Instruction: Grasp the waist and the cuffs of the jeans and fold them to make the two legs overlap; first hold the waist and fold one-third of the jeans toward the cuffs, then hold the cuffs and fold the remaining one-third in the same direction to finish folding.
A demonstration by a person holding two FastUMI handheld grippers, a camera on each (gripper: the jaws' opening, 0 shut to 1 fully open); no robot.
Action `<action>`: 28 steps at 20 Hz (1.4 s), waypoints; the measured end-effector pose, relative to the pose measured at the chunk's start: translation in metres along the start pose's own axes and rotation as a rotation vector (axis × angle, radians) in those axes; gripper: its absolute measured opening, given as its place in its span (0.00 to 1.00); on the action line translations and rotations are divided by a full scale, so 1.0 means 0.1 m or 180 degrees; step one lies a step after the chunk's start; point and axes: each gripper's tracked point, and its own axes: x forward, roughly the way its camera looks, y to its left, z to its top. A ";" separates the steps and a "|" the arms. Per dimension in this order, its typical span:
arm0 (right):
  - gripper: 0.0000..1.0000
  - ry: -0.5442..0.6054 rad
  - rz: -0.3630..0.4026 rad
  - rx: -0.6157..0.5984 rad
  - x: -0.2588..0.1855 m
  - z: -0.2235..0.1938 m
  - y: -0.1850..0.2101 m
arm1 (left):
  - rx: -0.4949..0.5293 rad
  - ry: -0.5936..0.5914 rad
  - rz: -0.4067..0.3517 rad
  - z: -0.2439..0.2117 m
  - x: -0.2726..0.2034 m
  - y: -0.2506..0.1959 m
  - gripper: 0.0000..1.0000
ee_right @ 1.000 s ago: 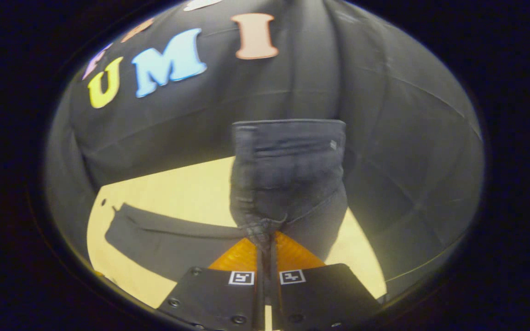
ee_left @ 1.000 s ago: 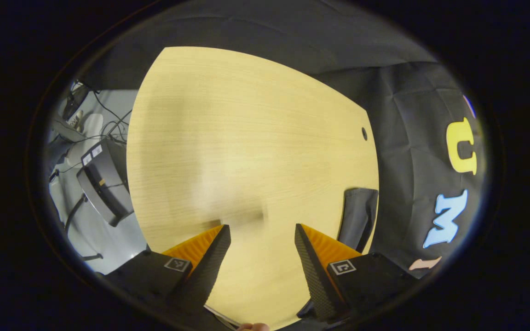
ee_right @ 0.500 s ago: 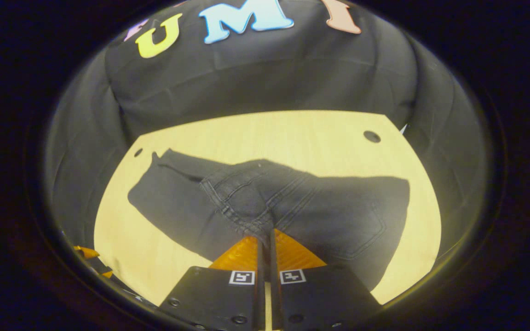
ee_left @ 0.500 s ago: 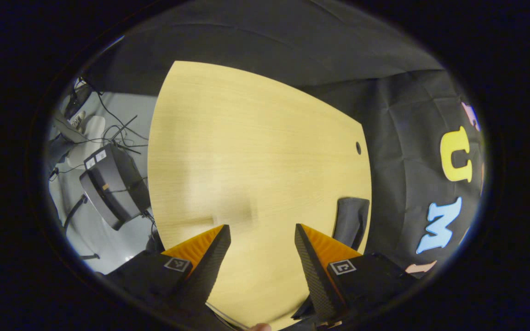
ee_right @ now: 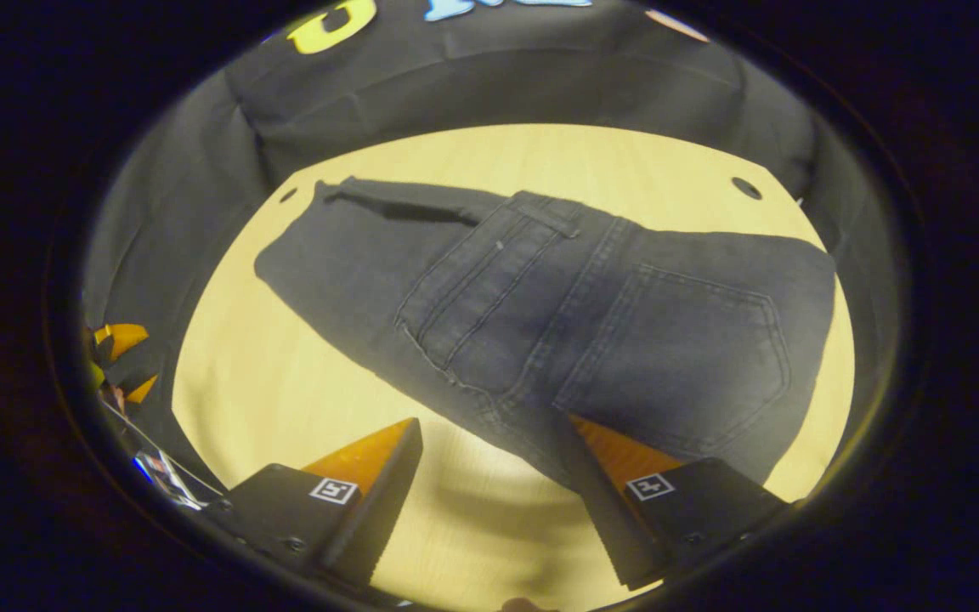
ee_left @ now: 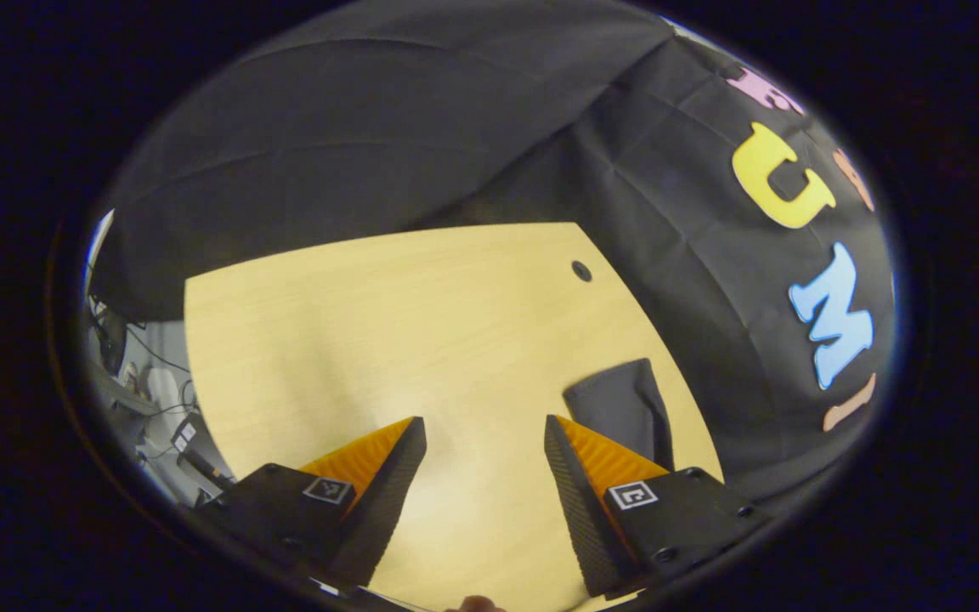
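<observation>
The dark grey jeans (ee_right: 540, 297) lie flat on the wooden table (ee_right: 234, 357) in the right gripper view. They are doubled over, with a back pocket (ee_right: 685, 348) facing up and the legs running off to the far left. My right gripper (ee_right: 489, 429) is open just before their near edge, and the cloth laps over the tip of its right finger. In the left gripper view my left gripper (ee_left: 483, 421) stands open above bare table (ee_left: 370, 323), holding nothing. The end of the jeans (ee_left: 621, 408) lies just right of it.
Black cloth walls close off the far and right sides of the table. Small round holes (ee_right: 744, 187) (ee_left: 581, 271) mark the table's corners. Cables and equipment (ee_left: 188, 438) sit on the floor past the left edge. Orange parts of the other gripper (ee_right: 120, 340) show at the far left.
My right gripper has opened and let go of the jeans, which dropped from hanging to lying flat on the table. The left gripper has swung round, still open.
</observation>
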 end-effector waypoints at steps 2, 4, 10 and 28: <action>0.97 -0.0004 -0.0001 0.0184 -0.13 -0.04 -0.07 | -0.0018 0.0247 -0.0084 -0.05 0.35 -0.31 0.94; 0.98 -0.0023 -0.0055 0.0373 -0.28 -0.12 -0.21 | 0.0000 0.0475 -0.0030 -0.12 0.74 -0.48 0.94; 0.97 -0.0116 -0.0278 0.1117 -0.75 -0.41 -0.71 | -0.0352 0.1025 0.0087 -0.71 1.63 -0.76 0.94; 0.97 0.0066 -0.0238 0.1390 -0.68 -0.64 -0.47 | 0.1105 0.0681 0.1082 -0.45 1.39 -1.53 0.92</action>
